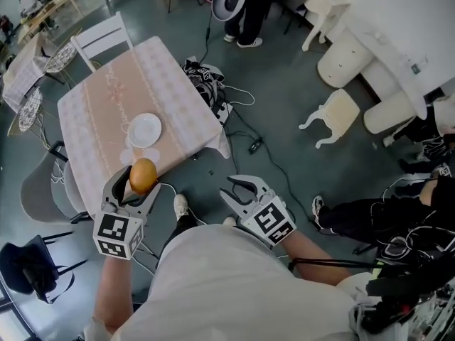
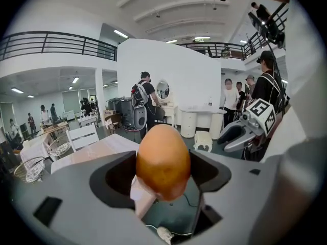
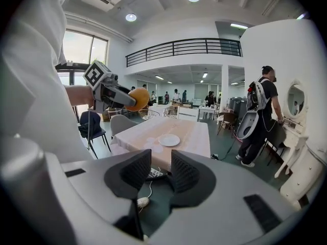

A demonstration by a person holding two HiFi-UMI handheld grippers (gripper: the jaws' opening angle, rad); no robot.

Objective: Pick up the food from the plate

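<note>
White short-sleeved shirt (image 1: 234, 283)

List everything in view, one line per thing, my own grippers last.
food: one, orange-brown, egg-shaped, in the left gripper
plate: one, white, on the table, nothing on it
table: one, pink patterned cloth, ahead of the person
white chair: one, white, at the table's far side
grey chair: one, grey, at the table's left
stool: one, cream and white, on the floor right of the table
cables: several, dark, on the floor beside the table
left gripper: one, grey, jaws shut on the food
right gripper: one, grey, jaws open, nothing between them
</note>
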